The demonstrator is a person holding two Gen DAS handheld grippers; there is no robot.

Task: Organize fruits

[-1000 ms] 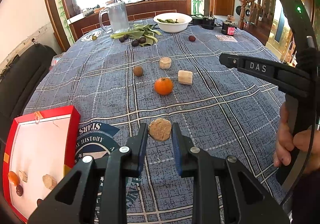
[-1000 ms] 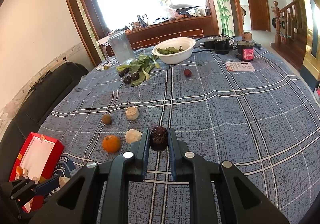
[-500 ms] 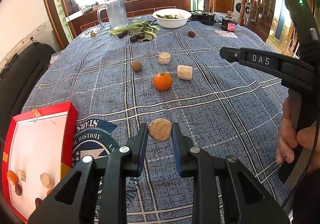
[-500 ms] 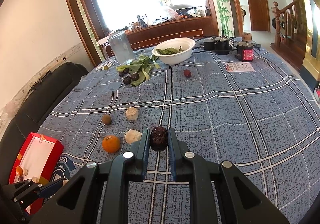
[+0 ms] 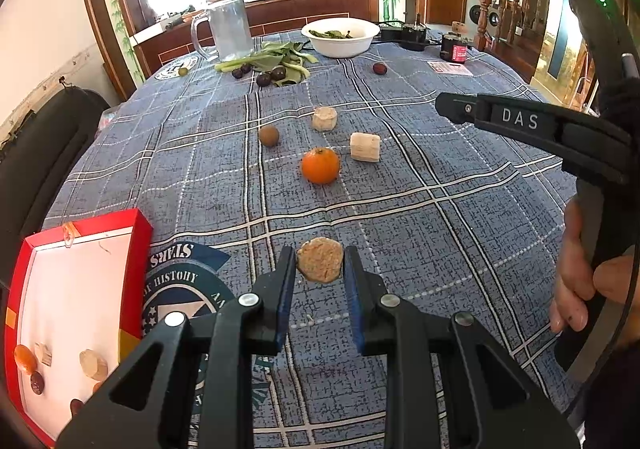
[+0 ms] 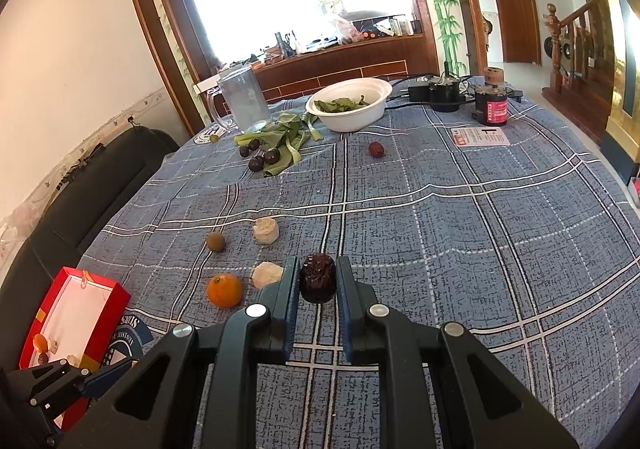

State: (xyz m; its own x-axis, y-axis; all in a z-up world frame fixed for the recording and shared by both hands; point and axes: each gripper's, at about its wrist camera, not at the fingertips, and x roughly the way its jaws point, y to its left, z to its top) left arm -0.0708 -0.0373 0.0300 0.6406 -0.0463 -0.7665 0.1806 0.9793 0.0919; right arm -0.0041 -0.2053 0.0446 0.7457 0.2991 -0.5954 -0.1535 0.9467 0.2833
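Note:
My left gripper [image 5: 320, 269] is shut on a round tan slice [image 5: 320, 260] and holds it above the blue plaid cloth, right of the red box [image 5: 138, 245], which holds several fruit pieces. My right gripper [image 6: 317, 281] is shut on a dark wrinkled date [image 6: 317, 277] over the table's middle. On the cloth lie an orange [image 5: 320, 165], a small brown fruit [image 5: 269, 135], two pale chunks [image 5: 365, 147] [image 5: 324, 118] and a red date [image 5: 379, 68]. The red box also shows in the right wrist view [image 6: 60, 313].
At the far end stand a clear jug [image 5: 230, 29], a white bowl [image 5: 340, 37] with greens, loose leaves with dark plums [image 5: 264, 79], a red canister [image 6: 491, 107] and a card [image 6: 478, 137]. A black chair [image 6: 80, 185] is at the left edge.
The left gripper has drawn slightly nearer and left, so the red box shows more. The right gripper has stayed still with the date.

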